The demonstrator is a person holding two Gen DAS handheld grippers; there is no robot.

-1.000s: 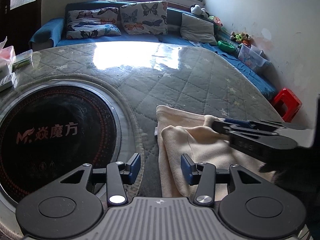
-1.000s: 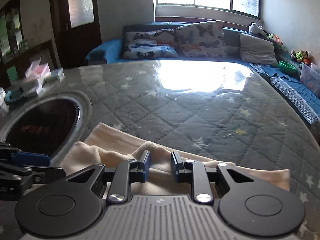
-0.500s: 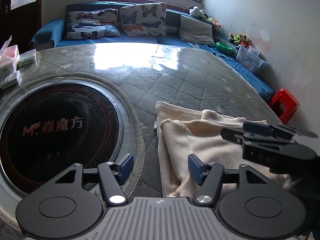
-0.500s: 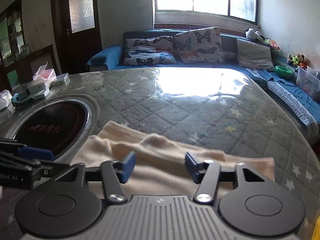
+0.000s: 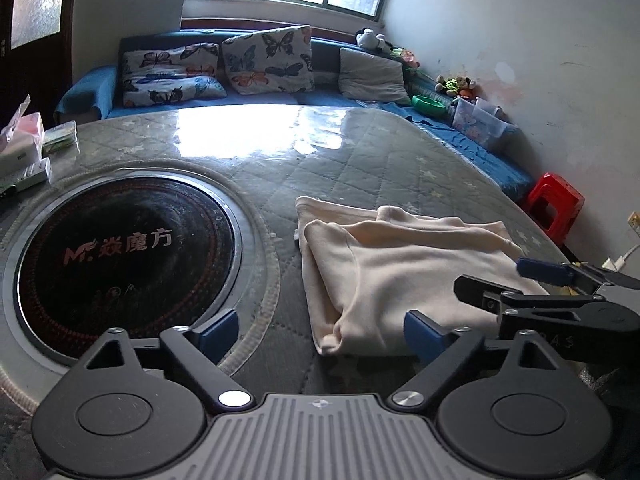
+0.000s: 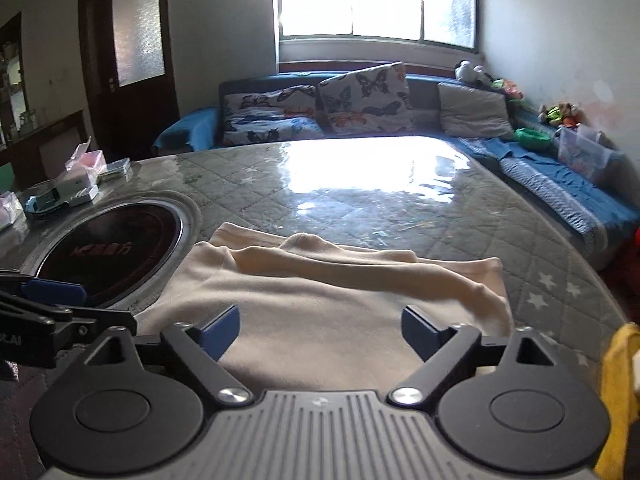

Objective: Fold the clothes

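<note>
In the left wrist view, our left gripper (image 5: pixel 320 330) fills the bottom of the frame, its blue-padded jaws spread wide apart and holding nothing. Between and just above them, at centre right, lies the cream garment (image 5: pixel 400 264), folded into a rough rectangle with a rolled edge along its upper side, resting on the quilted grey table (image 5: pixel 360 152). To the left of the garment, in the lower left of the frame, sits the round black hotplate (image 5: pixel 120 248) set into the table. Our right gripper (image 5: pixel 520 280) enters from the right edge, over the garment's right end; we cannot tell from here how its jaws stand. A red stool (image 5: pixel 554 204) stands at the right edge, and butterfly pillows (image 5: pixel 224 68) line the sofa at the top.

In the right wrist view, our right gripper (image 6: pixel 320 328) is at the bottom, jaws wide apart and empty, above the near edge of the garment (image 6: pixel 328 304), which spreads across the centre. The hotplate (image 6: pixel 108 252) is at centre left, small boxes (image 6: pixel 80 180) behind it, and a yellow cloth (image 6: pixel 618 380) at the lower right edge.
</note>
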